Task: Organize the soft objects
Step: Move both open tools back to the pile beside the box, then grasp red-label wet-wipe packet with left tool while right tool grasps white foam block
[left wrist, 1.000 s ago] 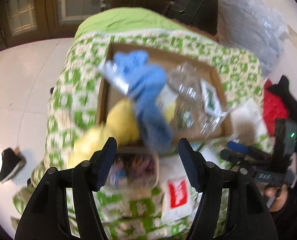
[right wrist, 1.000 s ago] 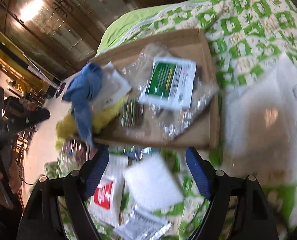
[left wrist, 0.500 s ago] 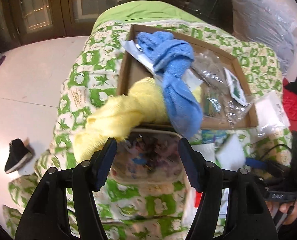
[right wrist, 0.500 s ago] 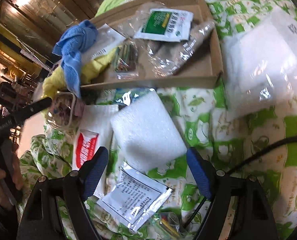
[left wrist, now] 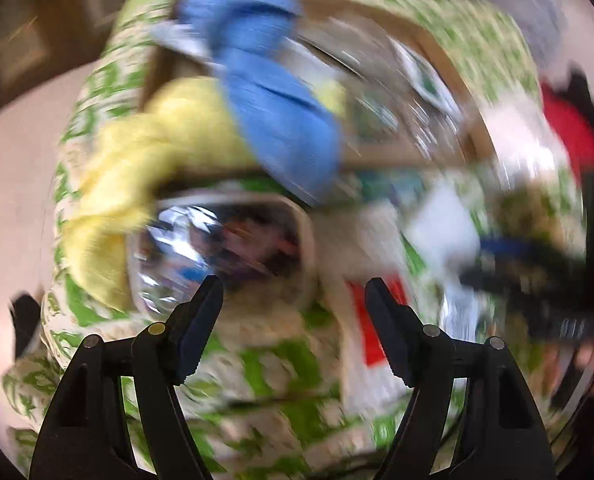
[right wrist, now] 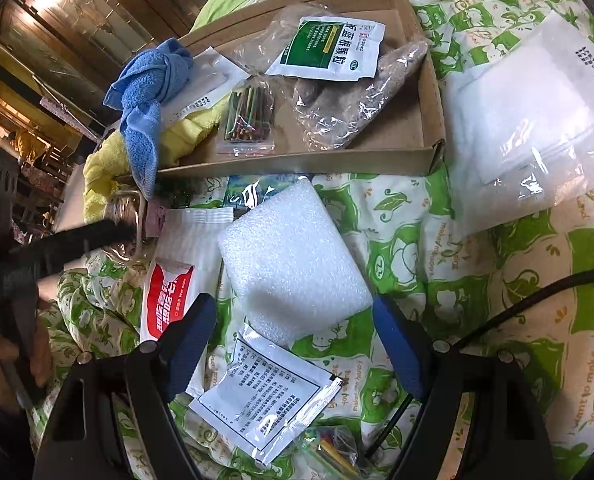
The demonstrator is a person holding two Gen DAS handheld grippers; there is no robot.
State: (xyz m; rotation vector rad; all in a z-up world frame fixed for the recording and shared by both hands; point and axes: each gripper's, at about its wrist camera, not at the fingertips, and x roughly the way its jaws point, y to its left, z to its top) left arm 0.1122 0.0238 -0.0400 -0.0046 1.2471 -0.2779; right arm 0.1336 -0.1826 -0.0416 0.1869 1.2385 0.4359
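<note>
Right wrist view: right tool [right wrist: 293, 322] wide open, empty, above white foam pad [right wrist: 291, 260] on green-patterned bedspread [right wrist: 477, 280].
Left tool [left wrist: 293, 298] jaws just been opening, nothing gripped, over clear pouch [left wrist: 221, 256]; blue towel [right wrist: 149, 92] and yellow towel [right wrist: 105, 164] draped over cardboard tray [right wrist: 431, 92] edge.

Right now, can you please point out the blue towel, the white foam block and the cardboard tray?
blue towel [right wrist: 147, 92]: right wrist view, on its knotted middle.
white foam block [right wrist: 289, 256]: right wrist view, on the middle of its top face.
cardboard tray [right wrist: 297, 166]: right wrist view, on its near side wall.
</note>
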